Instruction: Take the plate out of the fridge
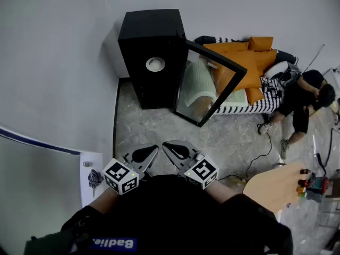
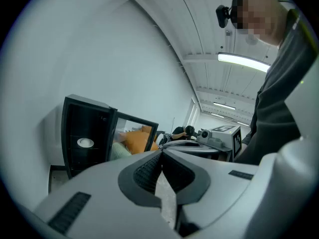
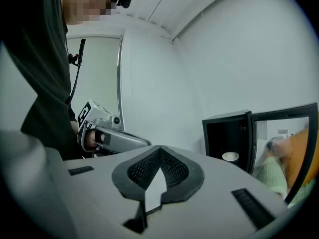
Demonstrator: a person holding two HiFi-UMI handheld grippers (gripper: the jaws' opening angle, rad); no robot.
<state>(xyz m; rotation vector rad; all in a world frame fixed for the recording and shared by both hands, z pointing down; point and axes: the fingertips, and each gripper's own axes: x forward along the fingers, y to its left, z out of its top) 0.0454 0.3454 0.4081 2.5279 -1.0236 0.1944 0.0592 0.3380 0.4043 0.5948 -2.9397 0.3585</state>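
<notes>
Well past the fingers (image 3: 175, 169) of my right gripper (image 3: 160, 152), the plate (image 3: 230, 156) is too small to detail; the fridge door (image 3: 284, 151) runs off-frame.

**A:** Where is my head view looking from?
**B:** From above my shoulders, steeply down at the floor (image 1: 159, 134). The fridge (image 1: 153, 57) stands well ahead, against the wall (image 1: 58, 62).
**A:** And my two gripper views?
**B:** Each rides low behind its own jaws and tilts upward, well apart from the fridge. All three views share its open front.
</notes>
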